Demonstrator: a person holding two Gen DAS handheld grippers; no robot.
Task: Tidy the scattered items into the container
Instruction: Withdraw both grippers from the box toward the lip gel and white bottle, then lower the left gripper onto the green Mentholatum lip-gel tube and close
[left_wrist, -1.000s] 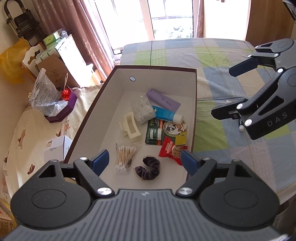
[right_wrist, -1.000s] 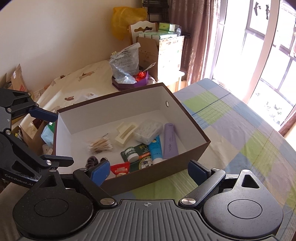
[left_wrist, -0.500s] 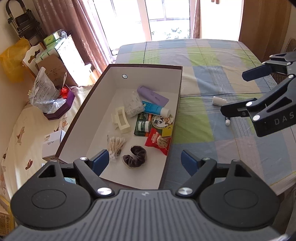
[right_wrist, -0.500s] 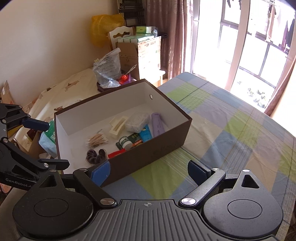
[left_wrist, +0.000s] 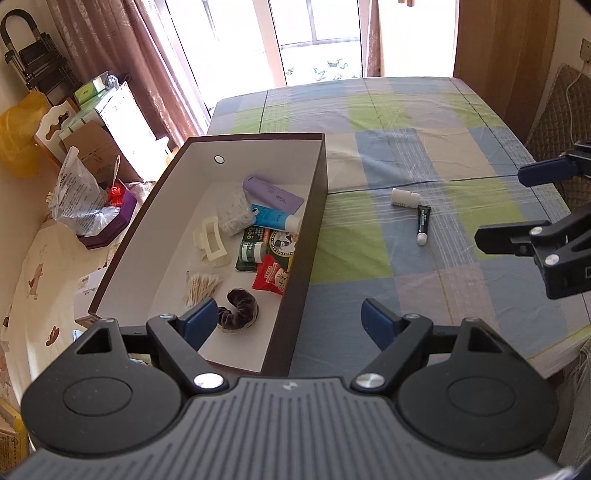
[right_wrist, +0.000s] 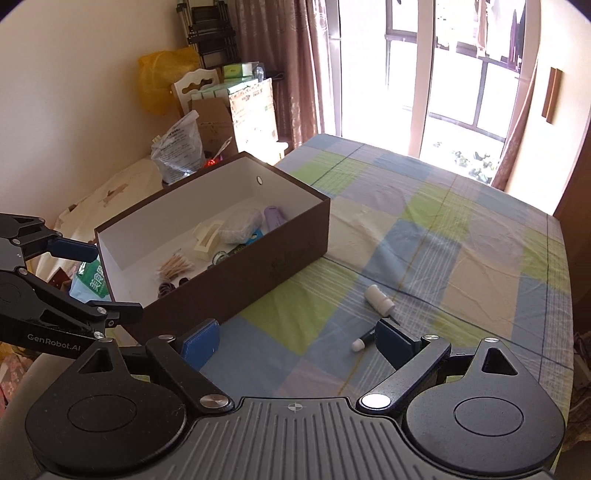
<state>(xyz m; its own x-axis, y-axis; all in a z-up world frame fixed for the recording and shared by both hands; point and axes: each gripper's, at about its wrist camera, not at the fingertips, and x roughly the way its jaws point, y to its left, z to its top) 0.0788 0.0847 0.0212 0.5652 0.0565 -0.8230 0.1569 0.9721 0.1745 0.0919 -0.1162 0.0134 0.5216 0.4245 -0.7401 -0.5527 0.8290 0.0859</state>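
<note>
Right wrist view: I see both my right gripper (right_wrist: 297, 338) and left gripper (left_wrist: 284, 317) spread apart, empty. Most items lie in the box (left_wrist: 314, 236); a white bottle (left_wrist: 405, 197) and dark tube (left_wrist: 423, 224) lie touching on the bedspread (left_wrist: 461, 295) beside it. Pinching one may roll the other toward the edge.

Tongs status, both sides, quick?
Left tongs: open, holding nothing, over the brown box near edge.
Right tongs: open, holding nothing.
</note>
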